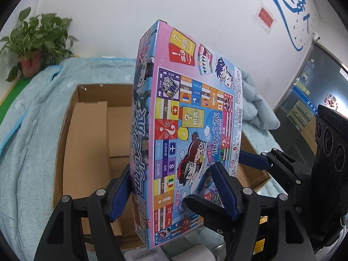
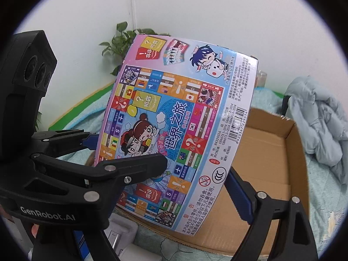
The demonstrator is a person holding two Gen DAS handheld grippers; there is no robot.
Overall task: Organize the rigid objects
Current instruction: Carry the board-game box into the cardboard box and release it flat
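Note:
A colourful board game box stands on end, tilted, above an open cardboard carton. My left gripper is shut on the game box across its thickness, near its lower end. One blue pad presses the hidden face and the other finger lies on the printed back. My right gripper also clamps the box. Its right pad comes out from behind the box's right edge. Its other finger is mostly hidden by the left gripper. The carton holds only its folded flaps.
The carton rests on a light blue towel spread over the surface. A potted plant stands at the back by the white wall. A bundled pale blue jacket lies beside the carton. White objects sit at its near edge.

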